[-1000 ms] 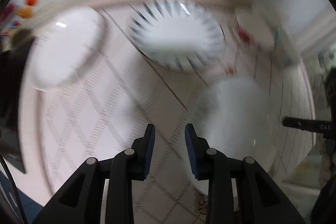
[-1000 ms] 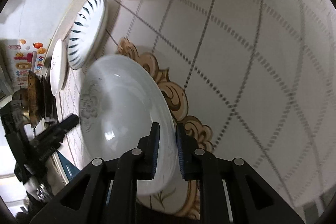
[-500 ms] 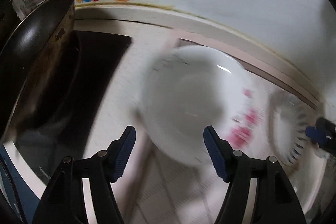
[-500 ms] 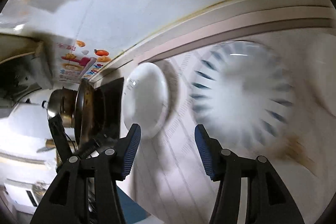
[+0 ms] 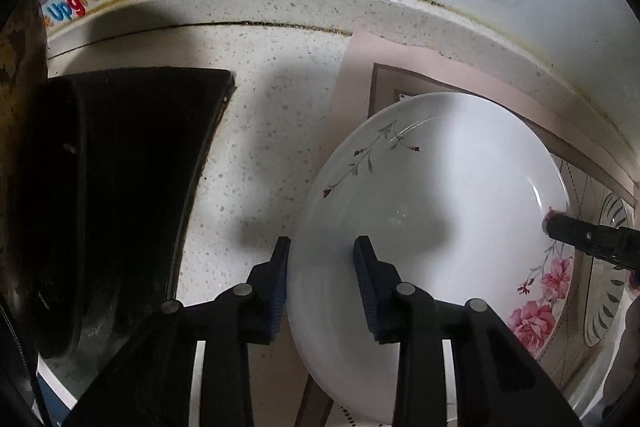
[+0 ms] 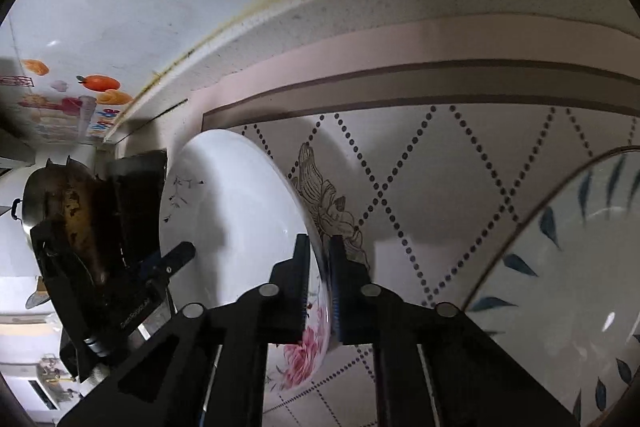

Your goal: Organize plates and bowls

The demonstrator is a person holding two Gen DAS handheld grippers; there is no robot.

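The plate, white with pink roses on one side of its rim and a thin sprig on the other, lies on the patterned mat and is caught at two opposite edges. The left gripper straddles the rim on the plain side: its jaws are closing and stand only a little apart, the outer pad flat against the outside of the rim, the inner pad over the plate's inner surface; whether that inner pad presses the plate cannot be told. The right gripper has its jaws clenched almost together on the rose side, the thin rim pinched between the two pads, with the roses just below them. In the left view its dark fingertip shows at the plate's far edge. Beyond the left jaws, past the plate, lies the speckled counter, and to their left a black hob. To the right of the right jaws, well apart from the pads, sits a second plate with blue leaf marks.
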